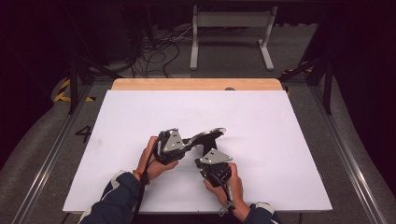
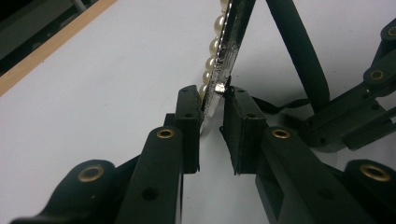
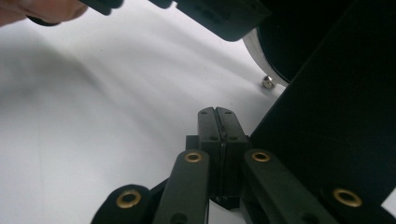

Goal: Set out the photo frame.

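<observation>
A flat oval piece (image 1: 211, 134) with a glittery silver rim (image 2: 229, 44) and a row of pearls (image 2: 211, 49), perhaps a small mirror, is held on edge just above the white table. My left gripper (image 2: 212, 95) is shut on its rim; in the high view this gripper (image 1: 189, 141) reaches in from the left. My right gripper (image 3: 217, 115) is shut with nothing between its pads. It sits close below and to the right of the piece (image 1: 204, 162). In the right gripper view the piece's dark round face (image 3: 280, 42) and a small silver stud (image 3: 267, 82) lie just ahead.
The white sheet (image 1: 261, 121) covers a wooden table whose far edge (image 1: 196, 84) shows bare. A black curved bar (image 2: 299, 51) rises behind the held piece. A broad black panel (image 3: 336, 116) stands close on the right in the right gripper view. A white frame (image 1: 231, 28) stands on the floor beyond.
</observation>
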